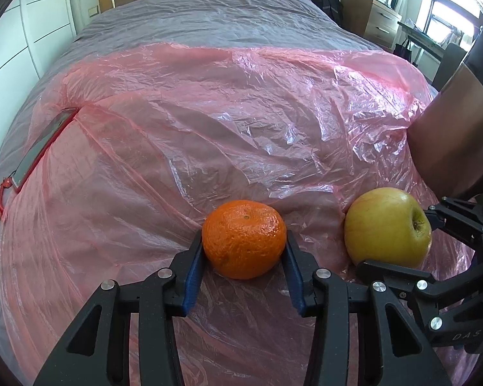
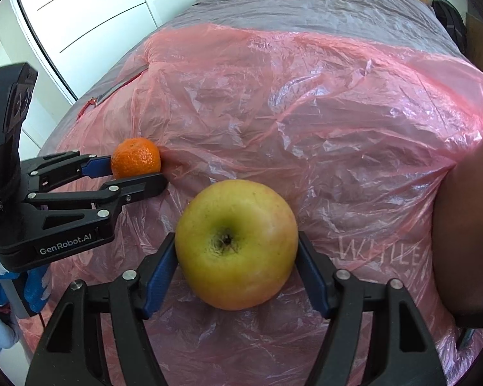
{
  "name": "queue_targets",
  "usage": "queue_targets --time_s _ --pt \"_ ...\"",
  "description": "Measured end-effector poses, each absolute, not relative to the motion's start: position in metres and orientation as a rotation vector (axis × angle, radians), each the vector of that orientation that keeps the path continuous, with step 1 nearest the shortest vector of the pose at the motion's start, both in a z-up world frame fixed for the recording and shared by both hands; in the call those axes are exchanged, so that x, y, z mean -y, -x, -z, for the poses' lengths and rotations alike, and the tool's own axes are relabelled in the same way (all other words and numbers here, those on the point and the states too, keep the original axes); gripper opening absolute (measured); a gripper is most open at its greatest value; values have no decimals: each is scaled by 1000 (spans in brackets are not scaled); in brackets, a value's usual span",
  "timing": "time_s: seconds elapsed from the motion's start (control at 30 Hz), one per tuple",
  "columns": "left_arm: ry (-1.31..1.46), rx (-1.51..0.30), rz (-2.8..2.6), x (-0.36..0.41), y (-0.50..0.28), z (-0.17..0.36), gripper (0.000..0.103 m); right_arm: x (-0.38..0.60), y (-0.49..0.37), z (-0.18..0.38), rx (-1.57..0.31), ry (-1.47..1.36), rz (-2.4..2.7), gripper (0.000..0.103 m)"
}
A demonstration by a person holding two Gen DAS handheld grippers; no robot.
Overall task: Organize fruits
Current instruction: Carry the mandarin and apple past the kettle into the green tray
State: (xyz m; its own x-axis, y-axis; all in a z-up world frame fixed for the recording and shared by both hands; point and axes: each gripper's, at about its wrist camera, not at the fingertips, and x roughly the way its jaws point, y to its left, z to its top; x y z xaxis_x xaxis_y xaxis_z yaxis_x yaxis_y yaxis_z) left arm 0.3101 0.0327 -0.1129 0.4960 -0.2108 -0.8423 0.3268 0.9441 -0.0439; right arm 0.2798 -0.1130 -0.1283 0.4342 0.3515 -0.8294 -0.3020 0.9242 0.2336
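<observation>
Both fruits are being gripped at once, so the task looks to be at its carrying stage: the picking up seems done, while the placing is still to come, and no bowl, tray or other destination is showing in either view.

In the left wrist view, the left gripper point(image 1: 244, 244) is sitting low in the centre of the frame with its blue-padded fingers point(image 1: 194, 270) closed to the width of the round, dimpled orange mandarin point(image 1: 244, 238), one pad pressing each side. The fruit is sitting at the fingertips rather than deep in the grip.

In the right wrist view, the right gripper point(image 2: 236, 251) is holding the large yellow-green apple point(image 2: 236, 245) in the lower centre of the frame, fingers spread wide and touching its flanks, the apple's dimpled end facing the camera. The mandarin is showing at the middle left of this view, well apart from the apple.

Both fruits are hanging over the crinkled pink plastic sheet point(image 2: 322, 122) that is covering the grey bed point(image 1: 193, 16); whether they are touching it, I cannot tell.
</observation>
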Motion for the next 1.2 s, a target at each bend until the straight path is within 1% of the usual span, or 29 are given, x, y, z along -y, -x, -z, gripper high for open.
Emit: queue_targets --time_s 0.3,0.57,0.87,1.2 --pt "-92 -968 318 -39 -297 91 40 121 -272 113 -1015 -103 -413 103" --pt "-59 -942 307 -44 -277 71 40 124 -258 85 -962 -118 -426 103" --pt "-26 -929 284 -56 -237 56 40 129 -215 56 -921 -130 -450 103" --pt "10 -926 303 -58 -181 44 40 140 -163 47 -932 -140 -455 103"
